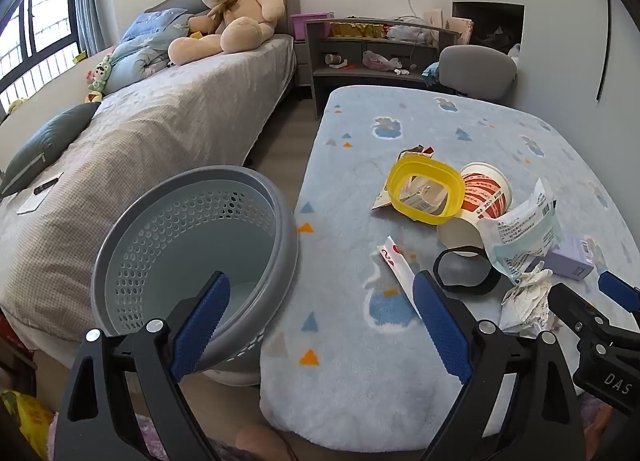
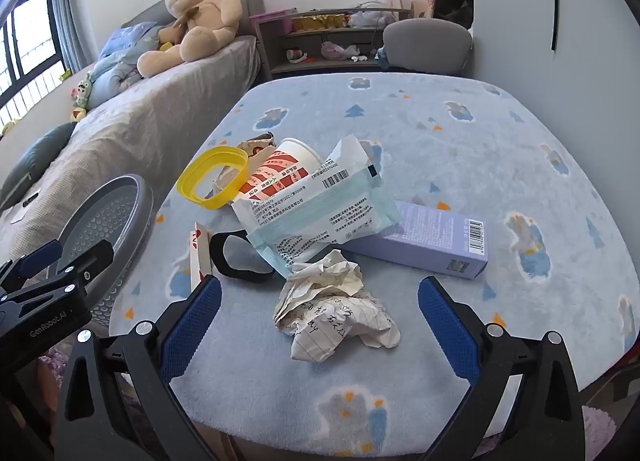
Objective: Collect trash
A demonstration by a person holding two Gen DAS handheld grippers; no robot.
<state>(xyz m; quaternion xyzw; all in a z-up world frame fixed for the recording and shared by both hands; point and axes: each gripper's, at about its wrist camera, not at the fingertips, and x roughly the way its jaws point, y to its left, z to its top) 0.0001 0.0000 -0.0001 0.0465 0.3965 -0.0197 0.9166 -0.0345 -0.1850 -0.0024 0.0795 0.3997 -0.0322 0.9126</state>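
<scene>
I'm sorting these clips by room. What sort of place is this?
Most likely a bedroom, perhaps a child's: a bed with a big teddy bear on it, and a desk with a chair beside it.

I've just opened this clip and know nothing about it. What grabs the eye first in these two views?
A heap of trash on the blue patterned blanket: a yellow ring, a red-striped paper cup, a lilac box, and crumpled paper lying between the open right gripper. Beside the blanket stands a grey perforated basket, ahead of the open left gripper. A big teddy bear sits on the bed behind.
</scene>
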